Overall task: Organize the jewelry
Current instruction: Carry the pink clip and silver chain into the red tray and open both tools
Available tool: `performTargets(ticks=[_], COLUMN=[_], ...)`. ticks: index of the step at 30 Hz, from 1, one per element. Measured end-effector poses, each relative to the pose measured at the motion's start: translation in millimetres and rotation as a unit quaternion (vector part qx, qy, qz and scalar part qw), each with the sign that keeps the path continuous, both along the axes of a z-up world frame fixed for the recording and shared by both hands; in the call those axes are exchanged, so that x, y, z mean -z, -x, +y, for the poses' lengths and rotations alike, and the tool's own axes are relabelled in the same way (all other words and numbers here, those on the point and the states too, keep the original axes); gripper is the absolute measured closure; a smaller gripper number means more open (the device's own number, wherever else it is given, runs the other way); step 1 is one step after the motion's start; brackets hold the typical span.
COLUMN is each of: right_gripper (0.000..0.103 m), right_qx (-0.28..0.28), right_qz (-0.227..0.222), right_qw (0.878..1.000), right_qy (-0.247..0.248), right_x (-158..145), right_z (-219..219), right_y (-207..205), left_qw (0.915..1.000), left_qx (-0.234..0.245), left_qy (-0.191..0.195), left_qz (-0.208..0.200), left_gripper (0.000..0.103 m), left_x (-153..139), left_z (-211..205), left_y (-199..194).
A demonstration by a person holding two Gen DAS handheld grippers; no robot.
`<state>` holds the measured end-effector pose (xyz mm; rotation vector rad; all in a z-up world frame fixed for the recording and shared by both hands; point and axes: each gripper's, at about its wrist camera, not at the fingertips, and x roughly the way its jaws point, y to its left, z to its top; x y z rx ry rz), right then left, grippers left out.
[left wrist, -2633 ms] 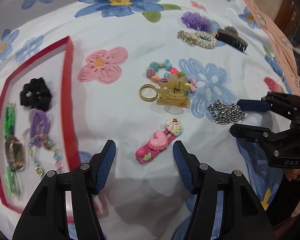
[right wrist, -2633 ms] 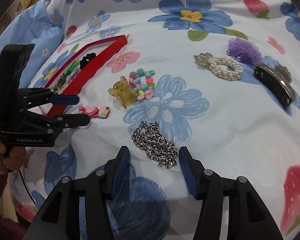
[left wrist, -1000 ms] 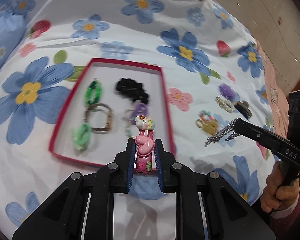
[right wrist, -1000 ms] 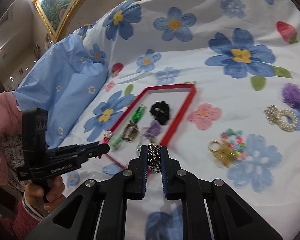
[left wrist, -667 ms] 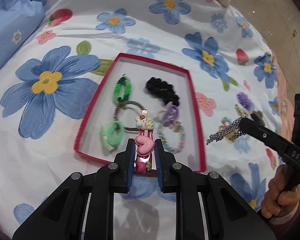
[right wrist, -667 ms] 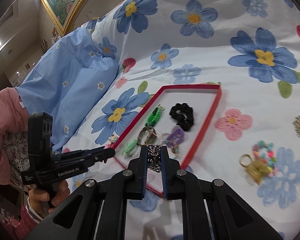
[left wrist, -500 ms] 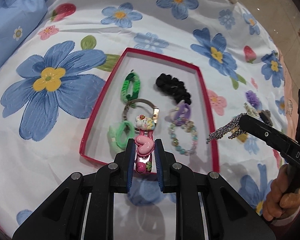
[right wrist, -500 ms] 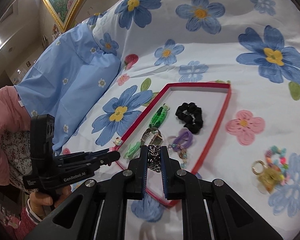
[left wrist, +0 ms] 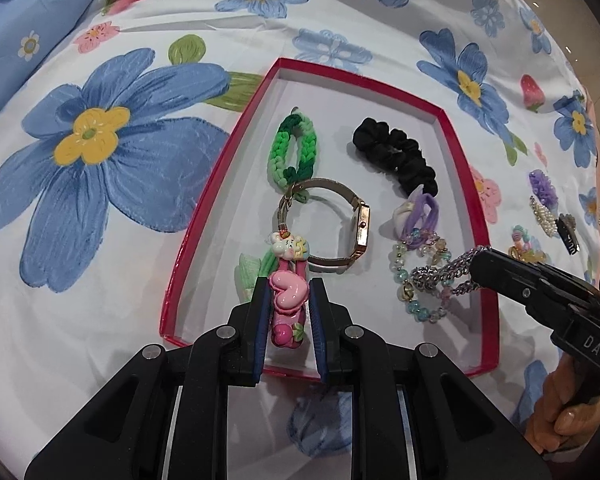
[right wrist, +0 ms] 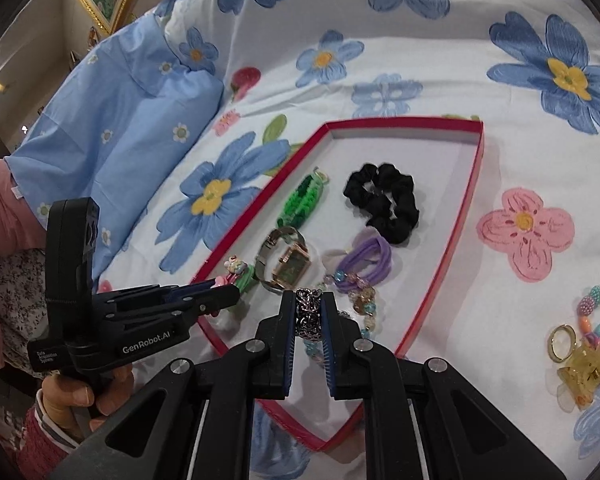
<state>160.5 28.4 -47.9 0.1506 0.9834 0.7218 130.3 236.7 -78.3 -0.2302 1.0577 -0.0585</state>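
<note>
My left gripper is shut on a pink heart hair clip and holds it over the near left part of the red tray. My right gripper is shut on a silver chain, over the tray's near right part; the chain hangs above a bead bracelet. The tray holds a green braided band, a black scrunchie, a gold watch and a purple hair tie.
On the flowered sheet right of the tray lie a yellow claw clip with a gold ring, a colourful bead bracelet, a pearl piece, a purple flower piece and a dark clip. A blue pillow lies at the left.
Both grippers picked up their items from the sheet and carried them left. Over the last second they moved closer over the tray and lower, chain and clip still held.
</note>
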Motion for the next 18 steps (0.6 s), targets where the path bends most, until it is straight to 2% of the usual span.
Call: performTargets(ticks=[13,15,17,18], right_gripper=[0.091,0.087,0.087,0.087], right_qx=[-0.011,-0.01,-0.009,-0.009], right_qz=[0.021,0.024,0.022,0.022], right_qw=[0.999,0.999,0.999,0.999], right_qy=[0.032,0.033,0.037,0.037], right_x=[19,20,20,19], right_z=[4,4,5,5], right_y=[-3,-3,-3,-3], left_qw=[0.9997,0.9999,0.9999,0.9999], left_qx=[0.003,0.003,0.002,0.001], left_qy=[-0.023,-0.016,-0.011,-0.013], left_qz=[0.003,0.002,0.001,0.001], left_gripper=[0.085,0.079,0.067,0.067], left_x=[1,1,0,0], left_z=[-6,-6,-5,-6], left_y=[-5,-4,-4,-4])
